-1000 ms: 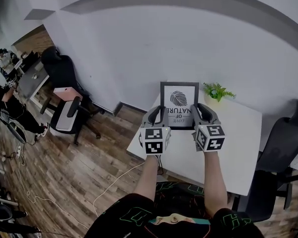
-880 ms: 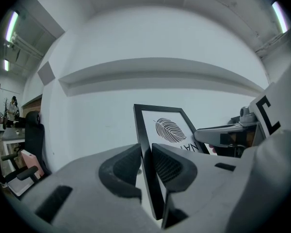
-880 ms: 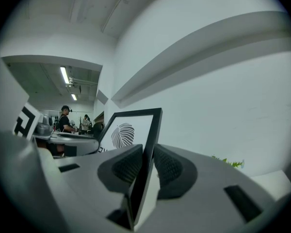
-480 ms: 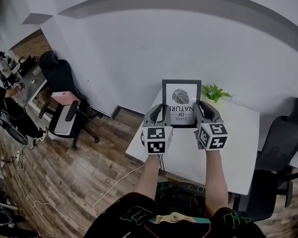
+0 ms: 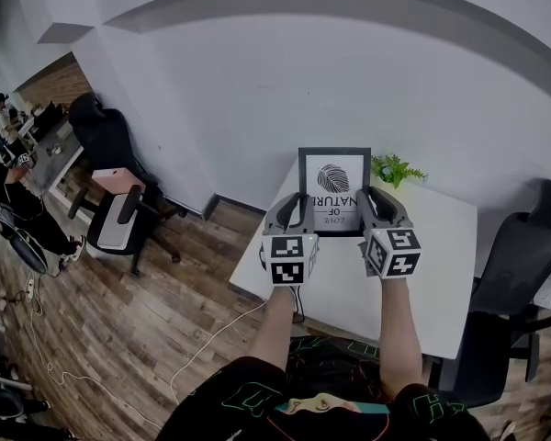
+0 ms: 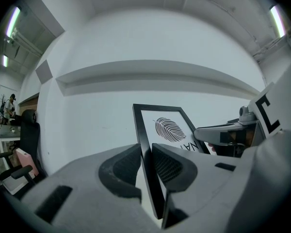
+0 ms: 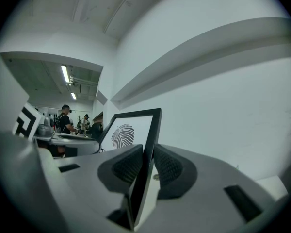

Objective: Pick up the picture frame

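Frame point(image 5: 334, 186): upright, tabletop point(image 5: 430, 269) under it, plant point(image 5: 397, 168) just right of it.
Your left gripper point(image 5: 289, 211): fingers clamped on the frame's left edge.
Your right gripper point(image 5: 378, 205): fingers clamped on its right edge.

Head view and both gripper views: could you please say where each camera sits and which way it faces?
Head view: on the person's head, steeply down at the table; shows forearms, left hand-held gripper, right hand-held gripper.
Left gripper view: on that gripper, level along its own jaws clamping the picture frame, toward the wall; the other gripper shows right.
Right gripper view: likewise, on the frame's opposite edge; other gripper left.
Shared: all three show the picture frame.
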`<state>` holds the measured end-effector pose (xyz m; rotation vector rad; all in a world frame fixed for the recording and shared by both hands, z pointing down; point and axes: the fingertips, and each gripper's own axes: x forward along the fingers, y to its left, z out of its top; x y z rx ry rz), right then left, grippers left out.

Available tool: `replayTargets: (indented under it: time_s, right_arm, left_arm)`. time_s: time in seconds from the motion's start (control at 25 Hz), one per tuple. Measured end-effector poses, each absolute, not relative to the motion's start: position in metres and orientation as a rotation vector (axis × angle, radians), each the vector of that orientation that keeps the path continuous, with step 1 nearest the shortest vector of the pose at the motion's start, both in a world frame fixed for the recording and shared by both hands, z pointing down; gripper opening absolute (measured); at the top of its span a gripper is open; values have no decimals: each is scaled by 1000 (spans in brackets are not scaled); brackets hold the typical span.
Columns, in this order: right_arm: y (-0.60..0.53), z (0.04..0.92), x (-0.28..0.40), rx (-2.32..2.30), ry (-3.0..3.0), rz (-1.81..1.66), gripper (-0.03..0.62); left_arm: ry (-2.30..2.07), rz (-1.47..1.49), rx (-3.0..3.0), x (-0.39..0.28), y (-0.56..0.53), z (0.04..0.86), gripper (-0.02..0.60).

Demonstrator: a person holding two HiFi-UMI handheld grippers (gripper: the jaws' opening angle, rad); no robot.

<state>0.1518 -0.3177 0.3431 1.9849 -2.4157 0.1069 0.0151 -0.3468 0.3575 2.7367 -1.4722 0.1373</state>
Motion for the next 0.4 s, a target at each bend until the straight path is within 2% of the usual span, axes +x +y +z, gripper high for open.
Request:
replayTargets:
  time_s: [0.4]
  right_arm:
    - [-317, 343, 159, 1987, -2409, 104, 80]
  left_arm:
    - [-1464, 147, 2742, 23, -346, 358, 80]
